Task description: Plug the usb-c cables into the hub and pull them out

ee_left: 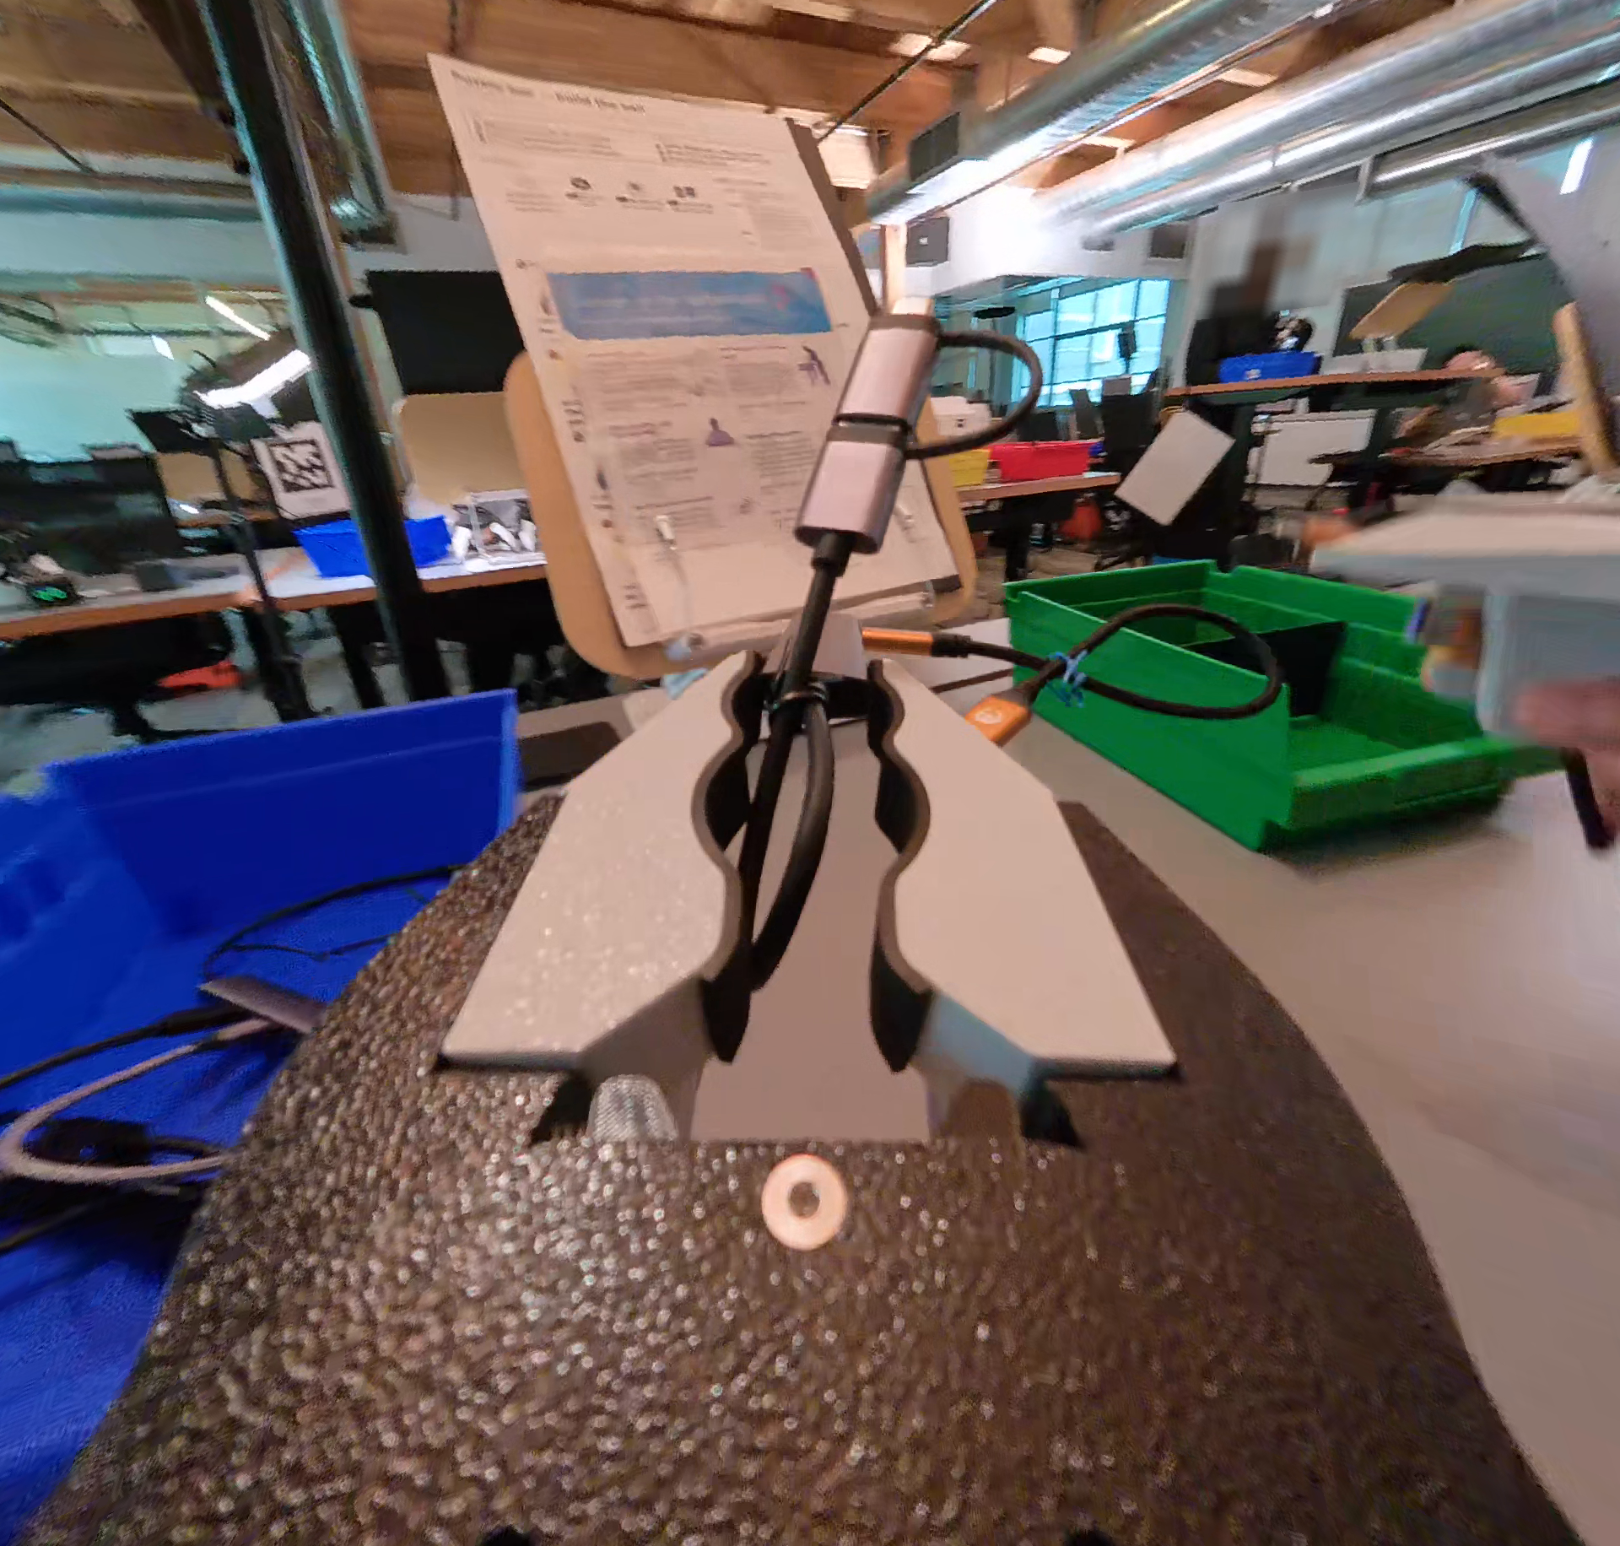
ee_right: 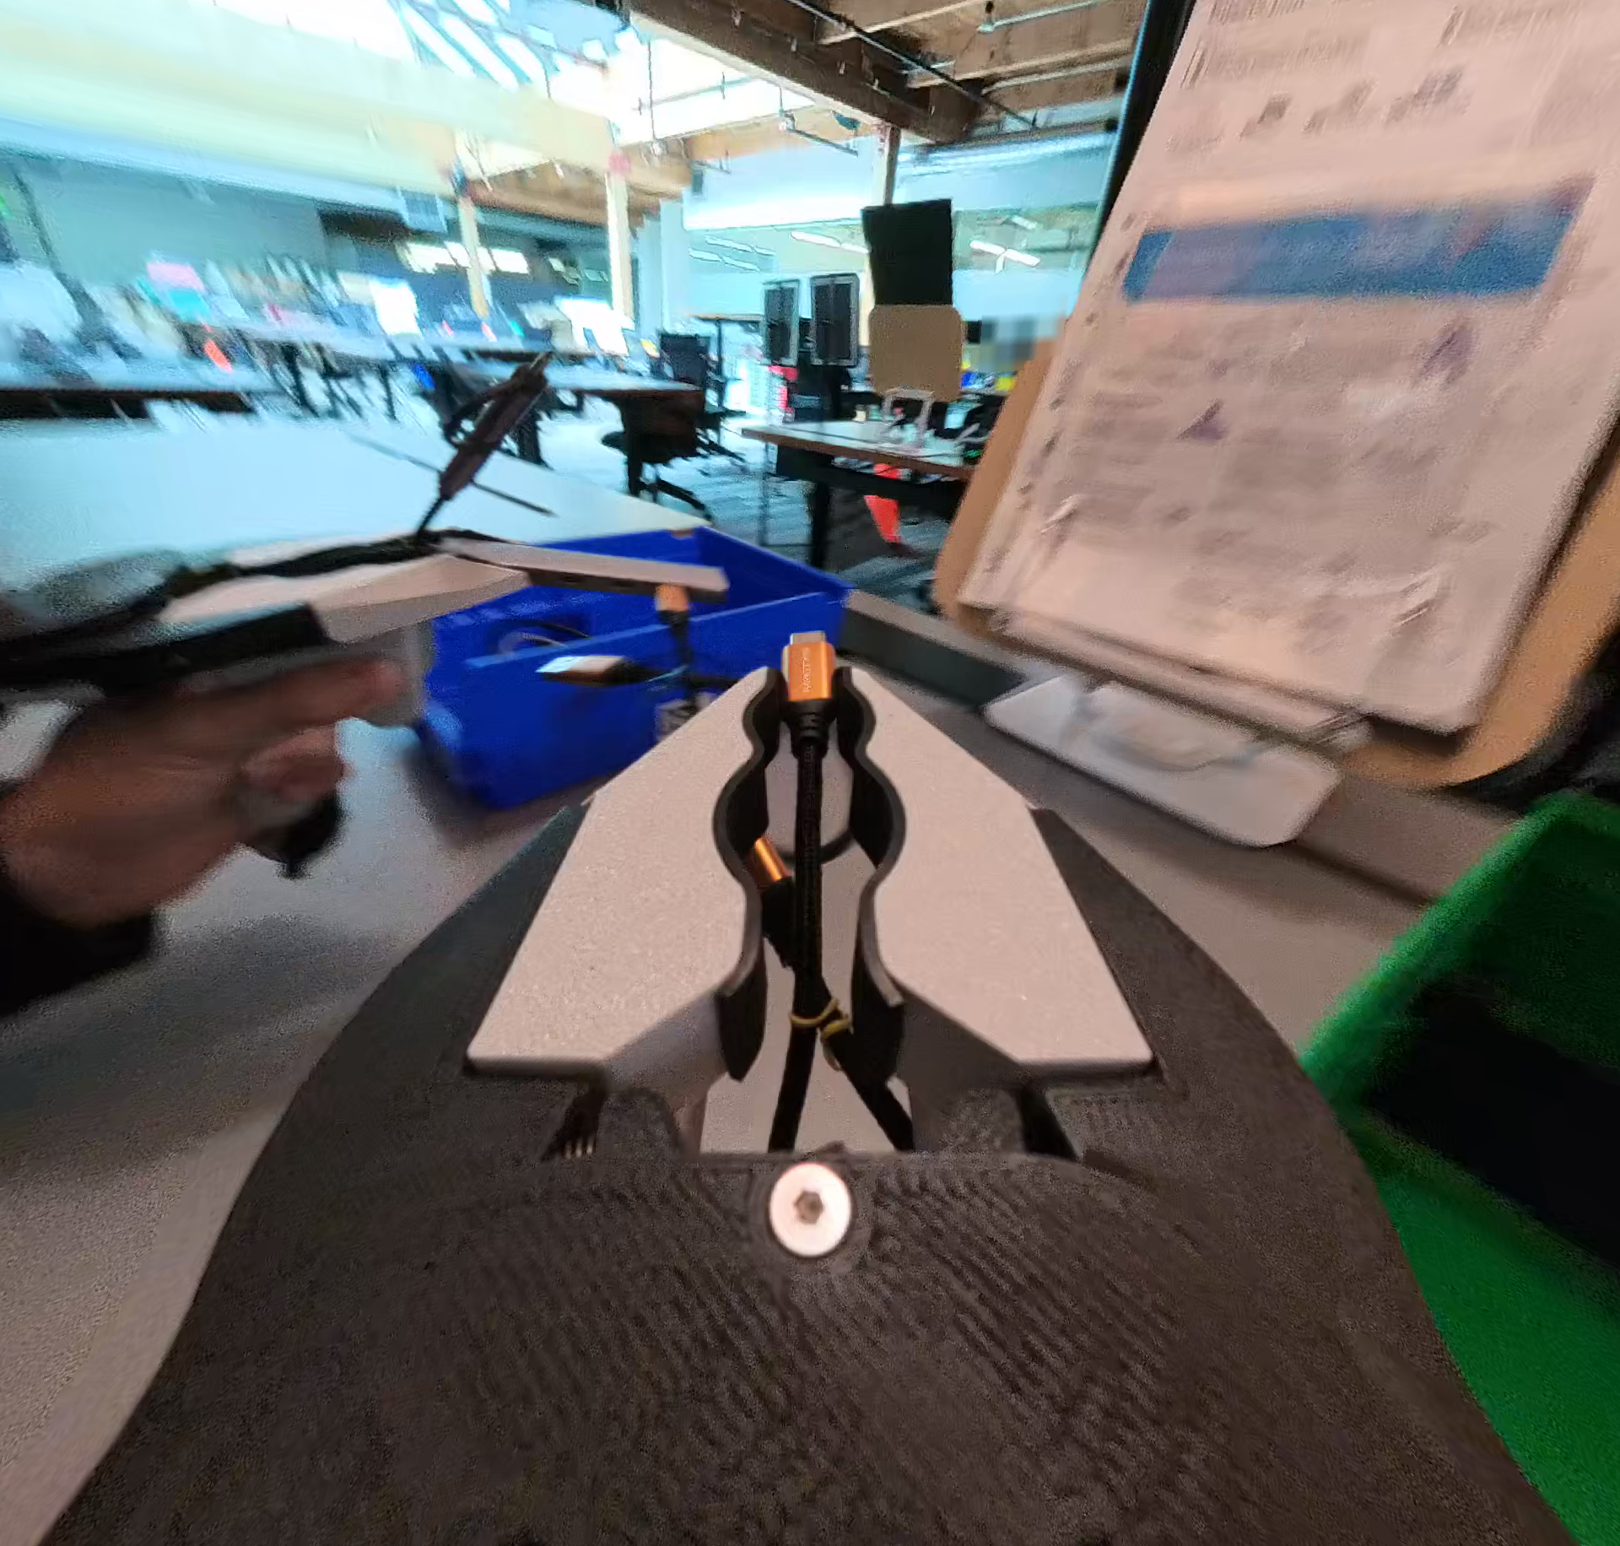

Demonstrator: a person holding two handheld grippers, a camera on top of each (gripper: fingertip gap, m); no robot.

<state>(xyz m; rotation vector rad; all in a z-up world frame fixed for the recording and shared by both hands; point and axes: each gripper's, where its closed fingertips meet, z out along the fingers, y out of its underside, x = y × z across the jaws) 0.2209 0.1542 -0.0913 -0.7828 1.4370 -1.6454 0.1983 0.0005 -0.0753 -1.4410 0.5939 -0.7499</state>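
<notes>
In the left wrist view my left gripper [ee_left: 811, 681] is shut on the black cable of a grey hub [ee_left: 863, 425]. The hub stands up past the fingertips and tilts right. A loop of its cable hangs between the fingers. In the right wrist view my right gripper [ee_right: 806, 702] is shut on a black braided usb-c cable. Its orange plug [ee_right: 806, 667] sticks out past the fingertips. A second orange plug [ee_right: 771, 868] and a yellow tie sit between the fingers. The right gripper also shows blurred at the right edge of the left wrist view [ee_left: 1438, 627]. Plug and hub are apart.
Another orange-plug cable [ee_left: 1140, 680] with a blue tie lies by the green bin [ee_left: 1315, 767]. The blue bin [ee_left: 263, 802] on the left holds more cables. A printed sheet on a stand [ee_left: 684, 364] rises behind. A person's hand [ee_right: 175, 767] is at the left. The grippers' ends are close to 15 cm from one another.
</notes>
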